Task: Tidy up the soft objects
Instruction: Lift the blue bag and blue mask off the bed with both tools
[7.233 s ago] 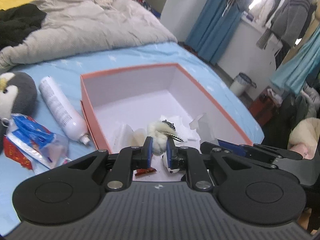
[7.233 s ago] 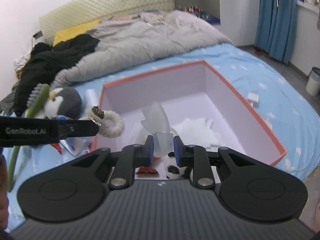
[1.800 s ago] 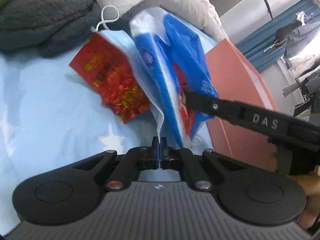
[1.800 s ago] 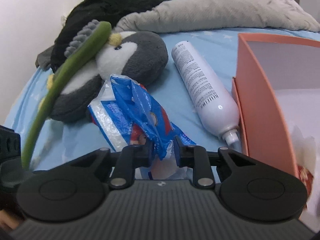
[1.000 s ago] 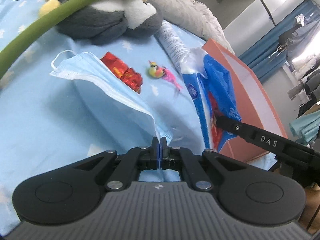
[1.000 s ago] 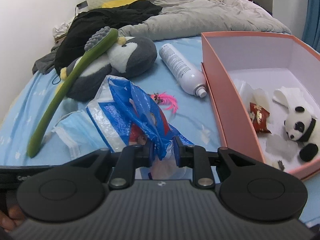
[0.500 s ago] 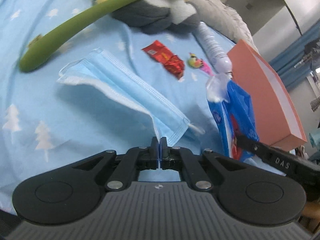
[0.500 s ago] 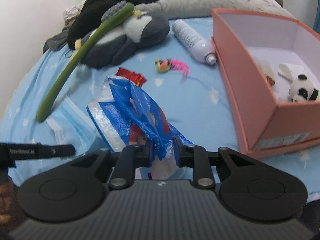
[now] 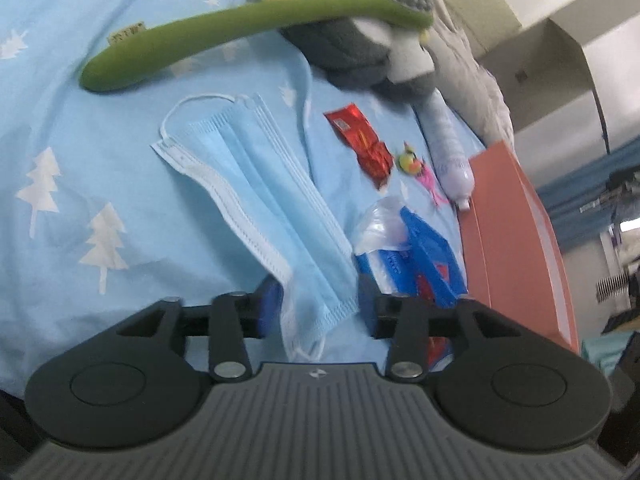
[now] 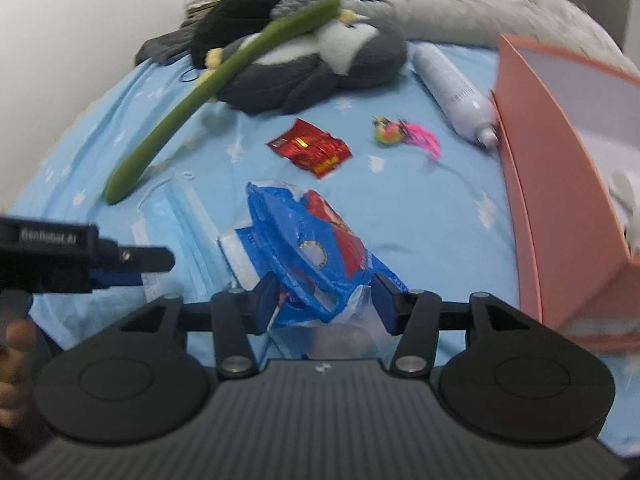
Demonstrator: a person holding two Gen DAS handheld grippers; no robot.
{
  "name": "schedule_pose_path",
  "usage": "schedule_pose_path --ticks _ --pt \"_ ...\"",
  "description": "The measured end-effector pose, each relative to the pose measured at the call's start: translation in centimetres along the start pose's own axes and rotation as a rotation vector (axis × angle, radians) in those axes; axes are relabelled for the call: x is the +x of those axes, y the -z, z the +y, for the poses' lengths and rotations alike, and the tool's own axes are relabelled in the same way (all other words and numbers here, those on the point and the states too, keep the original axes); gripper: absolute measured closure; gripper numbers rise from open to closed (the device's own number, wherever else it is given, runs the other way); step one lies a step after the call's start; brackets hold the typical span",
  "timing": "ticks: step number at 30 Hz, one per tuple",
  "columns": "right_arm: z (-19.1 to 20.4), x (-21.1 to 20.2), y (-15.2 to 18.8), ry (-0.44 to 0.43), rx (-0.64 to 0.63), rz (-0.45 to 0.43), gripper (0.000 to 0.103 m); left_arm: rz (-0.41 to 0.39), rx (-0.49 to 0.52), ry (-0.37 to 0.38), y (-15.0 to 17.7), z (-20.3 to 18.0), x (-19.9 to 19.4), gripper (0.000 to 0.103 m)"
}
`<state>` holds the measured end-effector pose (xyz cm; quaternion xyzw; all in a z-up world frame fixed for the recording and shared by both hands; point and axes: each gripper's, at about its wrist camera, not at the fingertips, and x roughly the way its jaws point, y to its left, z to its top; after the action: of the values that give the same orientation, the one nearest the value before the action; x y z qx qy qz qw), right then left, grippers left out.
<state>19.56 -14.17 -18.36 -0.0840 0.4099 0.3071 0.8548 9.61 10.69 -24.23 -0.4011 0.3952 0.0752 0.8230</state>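
Two soft items are being let go on a bed covered by a blue sheet (image 9: pixel 72 92) printed with white trees. The left claw (image 9: pixel 318 312), its jaws having just been opening, is being held released over the near end of a pale blue face mask (image 9: pixel 256 196), which is lying flat on the sheet with its corner between the parted pads, neither pad pressing on it. The right claw (image 10: pixel 326 306), its jaws likewise having just been opening, is being held released around a crumpled blue and red plastic bag (image 10: pixel 308 248), which is resting on the sheet just right of the mask. Farther off, a red foil packet (image 10: pixel 310 148), a small pink and yellow toy (image 10: pixel 404 132) and a white bottle (image 10: pixel 454 94) are being seen scattered near a grey plush penguin (image 10: pixel 316 64), across which a long green brush (image 10: pixel 200 96) is lying. An open orange box (image 10: pixel 560 184) is being seen at the right.
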Motion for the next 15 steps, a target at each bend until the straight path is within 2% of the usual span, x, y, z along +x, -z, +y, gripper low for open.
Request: schedule_pose_path --ticks 3,7,13,15 --pt "0.5 0.6 -0.6 0.014 -0.045 -0.004 0.049 -0.038 -0.019 -0.035 -0.4 -0.2 0.1 0.045" --pt "1.0 1.7 -0.8 -0.006 -0.078 0.015 0.05 -0.064 -0.061 -0.045 -1.0 0.0 0.6 0.045" --pt "2.6 3.0 -0.1 -0.022 -0.14 0.069 0.064 -0.085 -0.068 -0.1 -1.4 -0.2 1.8 0.047" --pt "3.0 3.2 0.1 -0.019 -0.156 0.081 0.069 -0.084 -0.062 -0.107 -1.5 -0.4 2.3 0.057"
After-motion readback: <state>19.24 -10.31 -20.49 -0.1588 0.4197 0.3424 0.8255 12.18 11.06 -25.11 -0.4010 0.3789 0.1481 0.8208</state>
